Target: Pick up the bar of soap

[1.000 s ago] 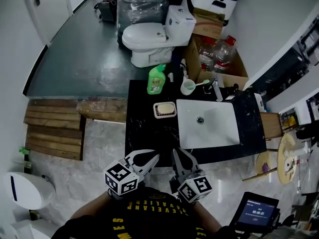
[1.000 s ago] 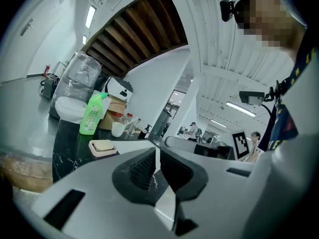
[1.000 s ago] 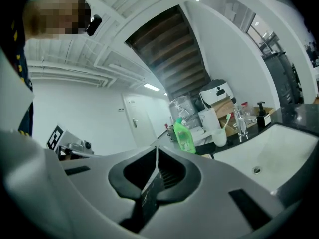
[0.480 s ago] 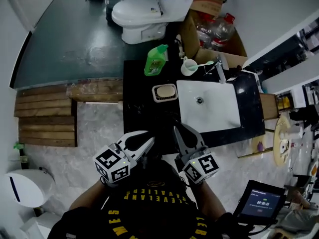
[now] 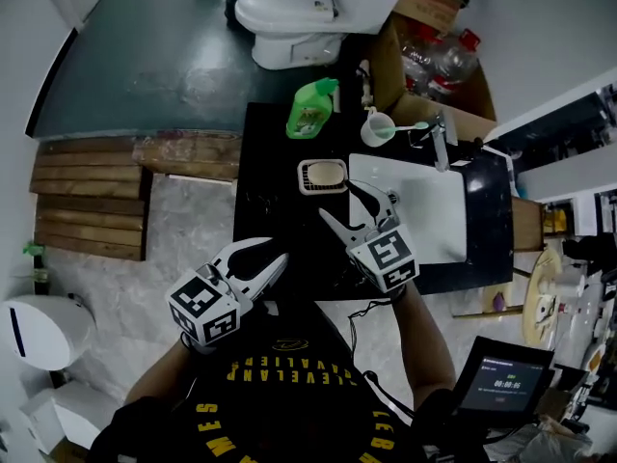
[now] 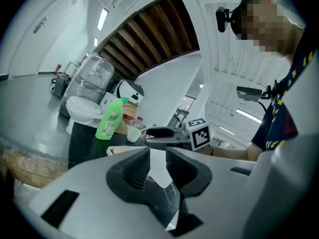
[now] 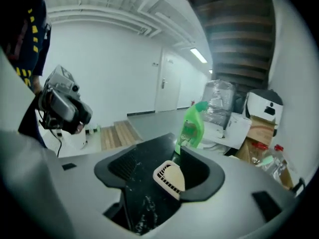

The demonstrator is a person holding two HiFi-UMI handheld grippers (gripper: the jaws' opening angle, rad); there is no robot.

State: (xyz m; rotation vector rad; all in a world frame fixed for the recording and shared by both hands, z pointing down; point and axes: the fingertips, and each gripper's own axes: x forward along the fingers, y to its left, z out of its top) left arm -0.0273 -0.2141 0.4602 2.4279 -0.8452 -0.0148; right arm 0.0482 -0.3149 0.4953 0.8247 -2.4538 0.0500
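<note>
A cream bar of soap lies in a white slotted soap dish on the black counter, left of the white sink. My right gripper reaches over the counter just short of the dish. Its jaws are opening and nothing is between them. In the right gripper view the soap and dish show ahead through the gap of the right gripper. My left gripper hovers at the counter's front edge, open and empty, also shown as the left gripper.
A green detergent bottle stands at the counter's back, a white cup and the faucet beside it. Behind are a toilet and a cardboard box with bottles. Wooden steps lie to the left.
My right gripper has moved forward from my body out over the counter to just short of the soap dish, and its jaws have gone from shut to open. The left gripper stays low.
</note>
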